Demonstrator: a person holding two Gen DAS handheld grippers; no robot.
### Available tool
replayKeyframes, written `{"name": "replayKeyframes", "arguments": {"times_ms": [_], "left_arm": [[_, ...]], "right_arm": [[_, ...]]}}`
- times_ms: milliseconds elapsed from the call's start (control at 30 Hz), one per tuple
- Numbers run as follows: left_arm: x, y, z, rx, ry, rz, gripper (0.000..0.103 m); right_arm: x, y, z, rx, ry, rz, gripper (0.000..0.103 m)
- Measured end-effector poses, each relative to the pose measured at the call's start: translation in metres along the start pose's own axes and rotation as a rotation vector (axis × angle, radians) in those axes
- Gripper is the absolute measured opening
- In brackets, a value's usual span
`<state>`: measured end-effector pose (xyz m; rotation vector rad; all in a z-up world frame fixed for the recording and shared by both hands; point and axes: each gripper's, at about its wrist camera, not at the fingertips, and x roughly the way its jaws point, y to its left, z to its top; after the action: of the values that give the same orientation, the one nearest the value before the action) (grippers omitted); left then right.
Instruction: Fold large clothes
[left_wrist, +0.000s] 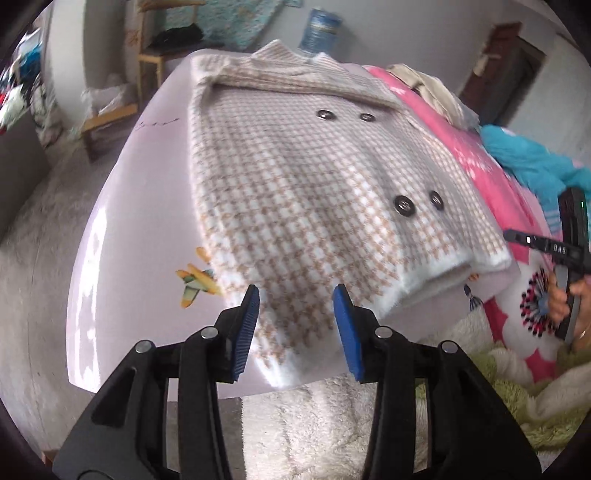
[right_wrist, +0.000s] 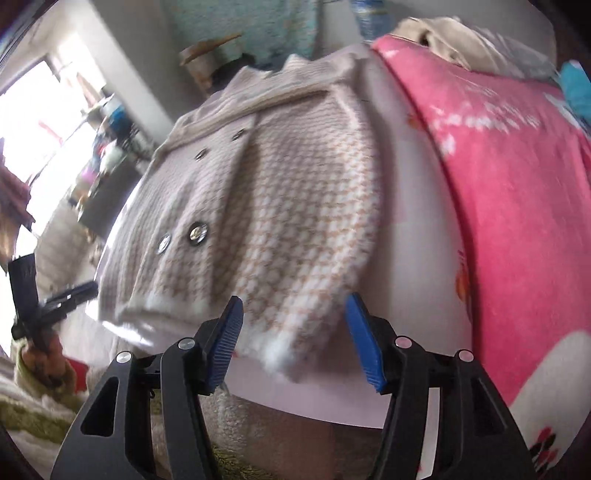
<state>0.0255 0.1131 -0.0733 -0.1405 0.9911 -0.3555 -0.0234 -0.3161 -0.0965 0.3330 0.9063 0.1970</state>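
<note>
On the pale table lies the checked coat, sleeves folded in. Left gripper and right gripper stand parted, empty, above each hem corner; pinch both evenly, then lift together.

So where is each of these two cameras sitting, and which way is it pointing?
Left wrist view: sits on the left hand-held gripper, looking down along its open blue fingers at the checked coat on the pale table; the person's other hand shows at the right edge.
Right wrist view: sits on the right hand-held gripper, also open, facing the coat's near hem; the person's left hand shows at the left edge.
Both share: the coat, its buttons, the table, the pink blanket.
</note>
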Motion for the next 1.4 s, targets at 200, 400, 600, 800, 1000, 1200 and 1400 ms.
{"name": "replayKeyframes", "arguments": {"times_ms": [200,400,600,800,1000,1200,1400], "left_arm": [[0.021,0.024,0.002,-0.132,0.059,0.048,0.04],[0.023,0.028,-0.007,-0.192,0.091,-0.008,0.039],[0.023,0.008,-0.015,-0.122,0.077,0.008,0.016],[-0.012,0.005,-0.003,-0.096,-0.041,-0.047,0.007],[-0.045,0.01,0.034,-0.11,-0.19,-0.078,0.007],[-0.043,0.018,0.077,-0.114,-0.273,-0.082,0.007],[-0.019,0.024,0.124,-0.126,-0.305,-0.07,0.009]], "right_arm": [[0.004,-0.041,-0.009,0.255,-0.036,0.034,0.057],[0.008,-0.038,-0.021,0.3,-0.002,0.094,0.054],[0.028,-0.02,-0.028,0.274,0.077,0.084,0.013],[0.002,-0.007,-0.019,0.23,-0.009,0.106,0.009],[-0.032,0.003,0.019,0.213,-0.153,0.194,0.009],[-0.028,0.006,0.07,0.199,-0.244,0.23,0.009],[0.003,0.005,0.12,0.203,-0.274,0.242,0.009]]}}
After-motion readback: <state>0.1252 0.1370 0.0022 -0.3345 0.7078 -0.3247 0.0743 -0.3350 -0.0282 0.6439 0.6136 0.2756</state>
